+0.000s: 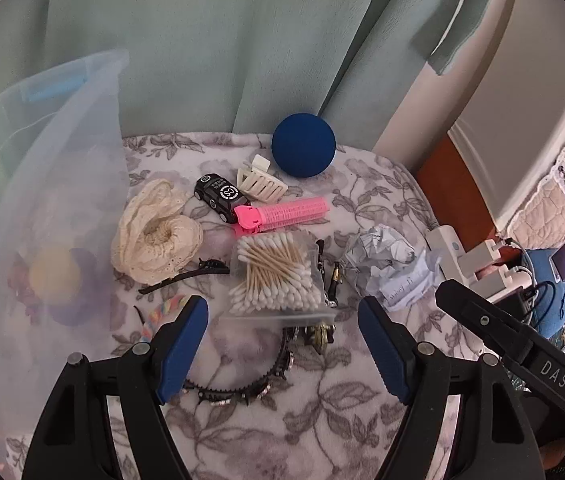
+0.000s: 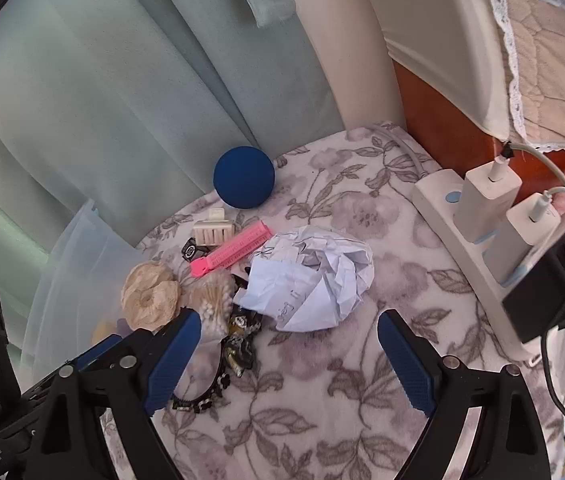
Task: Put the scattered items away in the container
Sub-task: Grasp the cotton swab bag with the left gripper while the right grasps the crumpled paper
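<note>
We hold both grippers, left gripper (image 1: pixel 282 344) and right gripper (image 2: pixel 288 354), jaws apart, gripping nothing. Bare blanket (image 2: pixel 322 420) lies lower centre; the container (image 1: pixel 42 200) (translucent, contents blurred) crowds the left edge.

Crumpled paper (image 2: pixel 310 280), fleecy blanket (image 2: pixel 322 400)

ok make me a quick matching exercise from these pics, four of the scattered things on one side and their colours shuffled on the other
Things:
1. ball
2. toy car
3. hair roller clip
4. claw hair clip

Colours:
A. pink
B. cream white
C. dark blue
D. black

Pairs: 1-C, 2-D, 3-A, 4-B
</note>
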`<move>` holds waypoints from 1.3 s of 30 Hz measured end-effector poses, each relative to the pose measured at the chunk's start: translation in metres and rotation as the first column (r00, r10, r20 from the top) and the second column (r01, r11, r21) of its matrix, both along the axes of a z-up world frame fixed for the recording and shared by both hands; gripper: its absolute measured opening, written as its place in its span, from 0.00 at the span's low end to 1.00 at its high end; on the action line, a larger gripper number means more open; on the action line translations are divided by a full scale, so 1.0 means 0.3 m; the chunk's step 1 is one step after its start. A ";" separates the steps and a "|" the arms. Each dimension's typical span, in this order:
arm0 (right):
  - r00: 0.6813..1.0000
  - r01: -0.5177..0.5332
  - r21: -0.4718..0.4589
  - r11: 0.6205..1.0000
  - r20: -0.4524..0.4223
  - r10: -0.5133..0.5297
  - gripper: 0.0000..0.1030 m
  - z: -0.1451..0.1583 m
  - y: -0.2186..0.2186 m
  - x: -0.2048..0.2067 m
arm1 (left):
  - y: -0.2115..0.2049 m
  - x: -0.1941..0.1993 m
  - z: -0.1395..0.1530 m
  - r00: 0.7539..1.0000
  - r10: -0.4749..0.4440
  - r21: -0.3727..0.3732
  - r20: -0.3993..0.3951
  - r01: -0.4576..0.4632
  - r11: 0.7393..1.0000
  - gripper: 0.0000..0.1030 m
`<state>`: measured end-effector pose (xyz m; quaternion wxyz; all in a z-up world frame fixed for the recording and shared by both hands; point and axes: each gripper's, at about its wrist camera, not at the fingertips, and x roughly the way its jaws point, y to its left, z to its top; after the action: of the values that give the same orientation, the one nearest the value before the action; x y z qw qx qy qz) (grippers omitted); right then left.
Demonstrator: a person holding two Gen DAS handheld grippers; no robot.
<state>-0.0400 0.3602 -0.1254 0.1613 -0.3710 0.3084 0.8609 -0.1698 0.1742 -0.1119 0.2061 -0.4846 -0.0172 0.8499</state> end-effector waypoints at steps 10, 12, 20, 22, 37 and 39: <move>1.000 0.001 -0.030 1.000 0.027 0.000 0.89 -0.085 0.058 -0.094 | 0.054 -0.110 -0.105 0.999 -0.004 0.005 0.052 0.004 1.000 0.76; 1.000 0.002 -0.035 0.999 0.029 -0.001 0.89 -0.099 0.067 -0.107 | 0.059 -0.126 -0.122 0.998 -0.003 0.007 0.062 0.003 1.000 0.76; 0.999 -0.003 -0.061 0.998 0.035 0.005 0.89 -0.158 0.094 -0.155 | 0.072 -0.178 -0.188 0.995 0.005 0.010 0.096 -0.006 1.000 0.76; 0.999 -0.001 -0.063 0.998 0.035 0.004 0.90 -0.168 0.099 -0.162 | 0.075 -0.186 -0.202 0.995 0.004 0.015 0.102 -0.006 1.000 0.76; 1.000 -0.006 -0.033 0.999 0.025 0.007 0.91 -0.191 0.114 -0.190 | 0.102 -0.198 -0.249 0.996 0.004 0.016 0.085 -0.005 1.000 0.74; 1.000 -0.003 -0.039 0.999 0.025 0.004 0.91 -0.194 0.115 -0.189 | 0.097 -0.198 -0.248 0.996 0.008 0.019 0.085 -0.010 1.000 0.72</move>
<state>-0.0968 0.3947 -0.1836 0.1564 -0.3856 0.3226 0.8502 -0.2292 0.2033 -0.1864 0.2062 -0.5181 -0.0364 0.8293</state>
